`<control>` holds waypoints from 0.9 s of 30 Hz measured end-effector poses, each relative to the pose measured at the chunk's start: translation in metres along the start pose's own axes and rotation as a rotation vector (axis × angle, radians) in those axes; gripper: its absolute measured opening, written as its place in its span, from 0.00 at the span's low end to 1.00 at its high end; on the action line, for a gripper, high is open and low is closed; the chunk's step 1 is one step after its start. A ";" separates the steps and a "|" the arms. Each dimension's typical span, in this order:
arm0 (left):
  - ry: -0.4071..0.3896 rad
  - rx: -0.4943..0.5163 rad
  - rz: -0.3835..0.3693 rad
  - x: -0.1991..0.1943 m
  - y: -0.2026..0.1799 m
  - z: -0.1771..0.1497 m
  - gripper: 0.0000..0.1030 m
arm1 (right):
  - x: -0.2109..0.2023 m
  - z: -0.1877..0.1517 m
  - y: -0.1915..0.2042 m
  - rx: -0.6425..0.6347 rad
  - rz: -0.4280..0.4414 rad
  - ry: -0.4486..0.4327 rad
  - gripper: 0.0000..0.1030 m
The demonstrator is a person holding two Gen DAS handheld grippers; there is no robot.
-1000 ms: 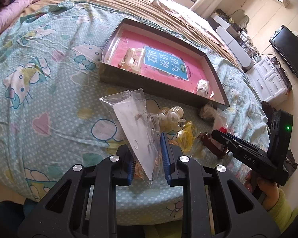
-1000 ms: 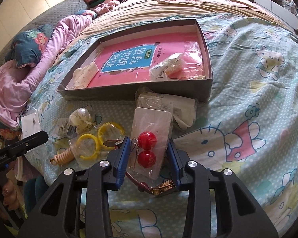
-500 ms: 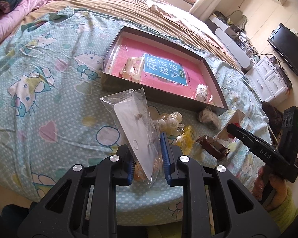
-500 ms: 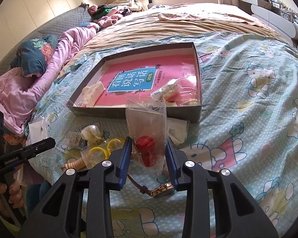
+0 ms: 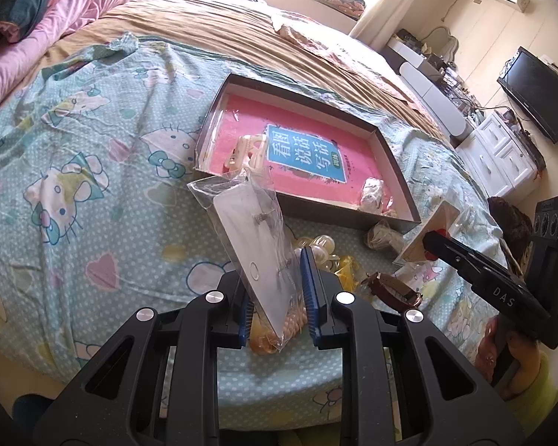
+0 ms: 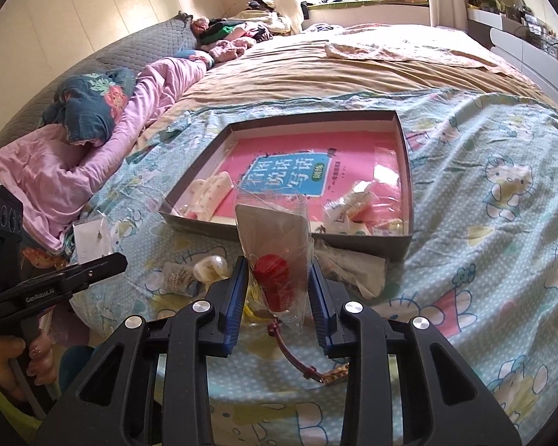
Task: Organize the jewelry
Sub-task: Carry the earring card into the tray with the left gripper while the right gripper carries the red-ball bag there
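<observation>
On a bed spread with a cartoon-cat sheet (image 5: 74, 193), a shallow dark box (image 5: 398, 171) lies beyond a scatter of loose trinkets. The left gripper (image 5: 275, 297) is clamped on a clear packet holding a white earring card (image 5: 256, 238), and the right gripper (image 6: 279, 297) on a clear packet with 2 red beads (image 6: 275, 278), both raised just short of the box's near wall. This looks like the carrying step; next, each packet must travel over that wall and be released inside.

Clear earring bag (image 5: 256, 238) with white card, tilted upright off the bed. Red-bead bag (image 6: 275, 260) likewise raised. Brown watch (image 5: 392, 290), yellow bangles (image 5: 344, 273) lie before shallow box (image 5: 308, 202).
</observation>
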State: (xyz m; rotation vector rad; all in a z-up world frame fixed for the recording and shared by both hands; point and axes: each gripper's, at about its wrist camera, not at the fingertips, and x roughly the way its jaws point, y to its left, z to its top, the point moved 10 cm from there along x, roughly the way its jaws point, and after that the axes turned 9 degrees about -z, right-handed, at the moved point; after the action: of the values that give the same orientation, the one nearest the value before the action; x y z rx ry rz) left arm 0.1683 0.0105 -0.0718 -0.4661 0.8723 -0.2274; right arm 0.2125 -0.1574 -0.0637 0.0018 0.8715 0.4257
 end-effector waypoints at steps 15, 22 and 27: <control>-0.013 0.040 -0.001 0.008 -0.015 0.020 0.15 | -0.003 0.024 -0.001 0.003 0.009 -0.049 0.28; -0.018 0.066 0.002 0.013 -0.023 0.034 0.15 | -0.006 0.039 -0.018 0.031 -0.016 -0.083 0.28; -0.026 0.090 0.002 0.017 -0.030 0.046 0.15 | -0.009 0.050 -0.032 0.045 -0.038 -0.110 0.28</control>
State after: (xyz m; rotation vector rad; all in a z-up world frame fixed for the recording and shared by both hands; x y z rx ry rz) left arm 0.2150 -0.0086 -0.0436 -0.3834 0.8335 -0.2568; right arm 0.2566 -0.1814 -0.0300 0.0495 0.7718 0.3671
